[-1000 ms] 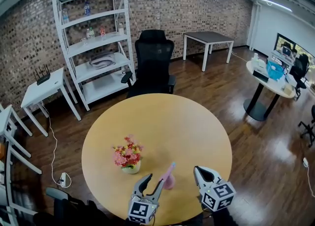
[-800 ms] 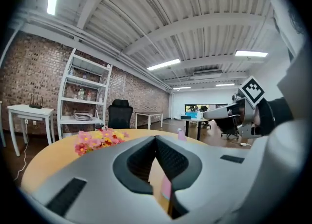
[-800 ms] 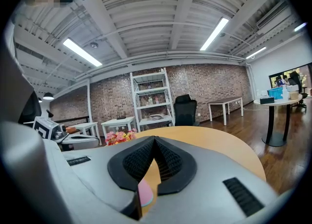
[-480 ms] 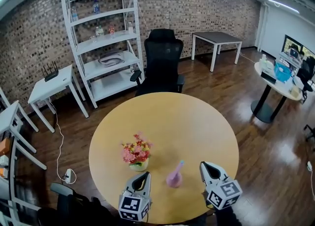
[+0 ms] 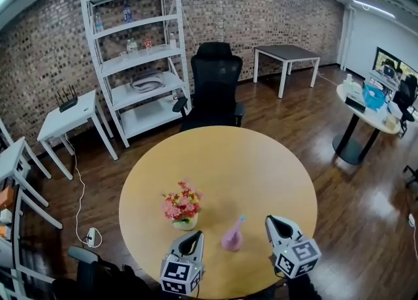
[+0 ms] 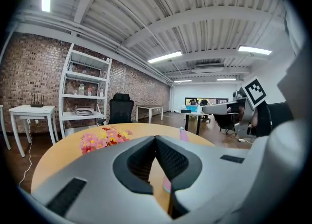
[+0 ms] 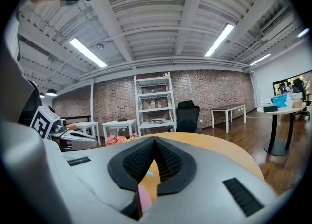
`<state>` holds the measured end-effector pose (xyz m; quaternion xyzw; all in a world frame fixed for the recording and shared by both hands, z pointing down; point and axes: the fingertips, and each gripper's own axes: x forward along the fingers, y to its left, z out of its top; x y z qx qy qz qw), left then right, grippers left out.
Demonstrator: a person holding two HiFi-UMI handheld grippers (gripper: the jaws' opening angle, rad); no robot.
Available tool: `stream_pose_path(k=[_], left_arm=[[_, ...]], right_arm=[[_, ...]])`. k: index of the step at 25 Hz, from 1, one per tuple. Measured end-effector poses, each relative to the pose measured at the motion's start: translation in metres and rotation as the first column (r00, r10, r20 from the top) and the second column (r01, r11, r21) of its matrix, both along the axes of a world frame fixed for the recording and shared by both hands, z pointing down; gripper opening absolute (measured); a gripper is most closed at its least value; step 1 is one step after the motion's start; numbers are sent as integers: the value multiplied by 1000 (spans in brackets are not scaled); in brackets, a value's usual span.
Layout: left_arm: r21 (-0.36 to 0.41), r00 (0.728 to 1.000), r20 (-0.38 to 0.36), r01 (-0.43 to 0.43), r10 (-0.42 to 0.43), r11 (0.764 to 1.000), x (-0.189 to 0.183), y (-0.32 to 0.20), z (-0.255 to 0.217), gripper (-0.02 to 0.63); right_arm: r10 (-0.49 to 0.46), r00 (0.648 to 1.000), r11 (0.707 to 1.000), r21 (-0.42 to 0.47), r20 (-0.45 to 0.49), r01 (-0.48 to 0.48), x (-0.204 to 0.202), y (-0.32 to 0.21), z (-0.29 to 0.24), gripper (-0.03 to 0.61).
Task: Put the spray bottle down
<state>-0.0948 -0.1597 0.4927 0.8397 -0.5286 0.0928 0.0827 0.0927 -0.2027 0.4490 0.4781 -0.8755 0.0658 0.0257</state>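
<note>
The pink spray bottle point(image 5: 232, 235) stands upright by itself on the round wooden table point(image 5: 228, 161), near the front edge. It sits between my two grippers and touches neither. My left gripper point(image 5: 194, 234) is just left of it, shut and empty. In the left gripper view the bottle's top point(image 6: 182, 132) shows just right of the closed left gripper point(image 6: 155, 137). My right gripper point(image 5: 271, 221) is to the bottle's right, also shut with nothing in it. In the right gripper view a pink patch of the bottle point(image 7: 144, 198) shows below the closed right gripper point(image 7: 154, 138).
A small vase of pink and yellow flowers point(image 5: 181, 206) stands on the table left of the bottle, beyond the left gripper. Past the table are a black office chair point(image 5: 215, 83), a white shelf unit point(image 5: 137, 57) and side tables point(image 5: 65, 112).
A second ago the left gripper stood open right beside the bottle. It has since drawn back to the left and shut; the bottle stands free. The right gripper stayed put.
</note>
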Motion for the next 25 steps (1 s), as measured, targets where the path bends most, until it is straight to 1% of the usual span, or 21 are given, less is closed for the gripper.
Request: stream_pose_path(k=[6,14,25], left_arm=[[-5,1000,-2,-11,11,1000,4,-2,5,-11],[3,1000,-3,-15,16,1000,10,0,-1,-11],[-5,1000,2,-7,7,1000,4,-1,5,-11]], right_arm=[[-2,1000,1000,-5,-1,2,-1,-2,6,-17],[-3,1000,1000,-3,-6,3,0,0,2,-17],[-4,1000,1000,-10,-9,4,-5,-1,7,-17]])
